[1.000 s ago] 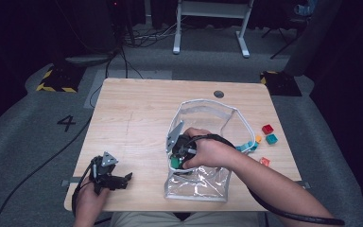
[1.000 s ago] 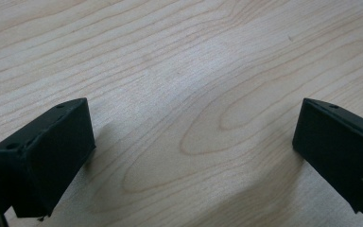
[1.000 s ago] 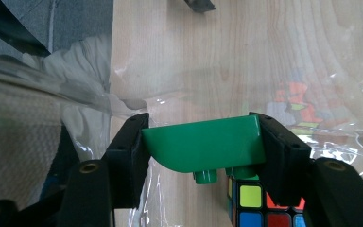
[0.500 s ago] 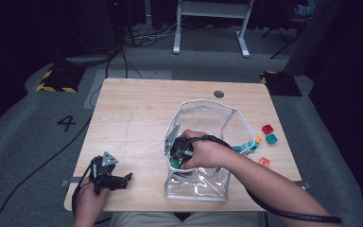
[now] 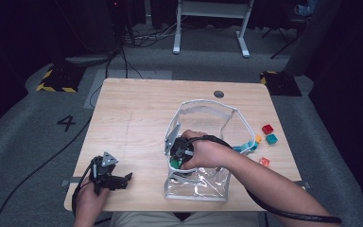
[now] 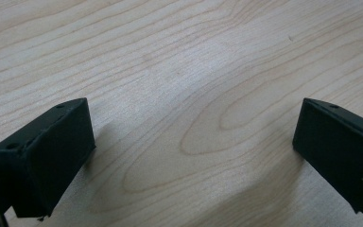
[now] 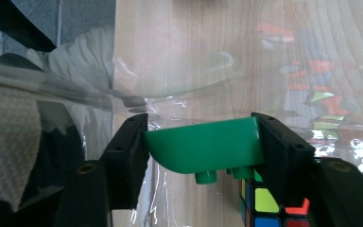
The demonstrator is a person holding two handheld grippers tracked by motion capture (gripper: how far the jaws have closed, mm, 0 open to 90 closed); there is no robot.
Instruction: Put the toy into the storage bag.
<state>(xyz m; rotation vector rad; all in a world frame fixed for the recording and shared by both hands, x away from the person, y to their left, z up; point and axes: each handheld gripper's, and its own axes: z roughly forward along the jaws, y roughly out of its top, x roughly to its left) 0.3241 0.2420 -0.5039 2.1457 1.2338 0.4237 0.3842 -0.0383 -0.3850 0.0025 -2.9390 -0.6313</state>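
The fingers (image 7: 130,156) of the right gripper (image 7: 201,151) are closed on a green brick (image 7: 203,146), one pad on each end, studs pointing down toward the camera. The same right gripper view shows the brick held inside a clear plastic bag (image 7: 99,94), whose crinkled wall crosses the picture, with the wooden tabletop (image 7: 179,47) seen through it. A puzzle cube (image 7: 264,203) with yellow, blue, green and red stickers lies just under the right finger, and its colours reflect in the plastic higher up.

In the left gripper view, the fingers (image 6: 47,156) of the left gripper (image 6: 194,156) stand wide apart with nothing between them, low over bare wood grain.

In the high view, the right gripper (image 5: 178,153) is down in the mouth of the bag (image 5: 203,106), which has a white edge and lies on the near right part of the tabletop (image 5: 137,113); a bit of green (image 5: 174,163) shows under the hand (image 5: 205,151). The left gripper (image 5: 111,177) rests at the near left corner, well apart from the bag. Beyond the bag's right side lie loose bricks: red (image 5: 267,128), teal (image 5: 271,138), orange (image 5: 258,139), another red-orange one (image 5: 264,161) and a teal one (image 5: 246,146) against the bag. On the floor to the left is a painted "4" (image 5: 66,123). No brand or label can be read anywhere.
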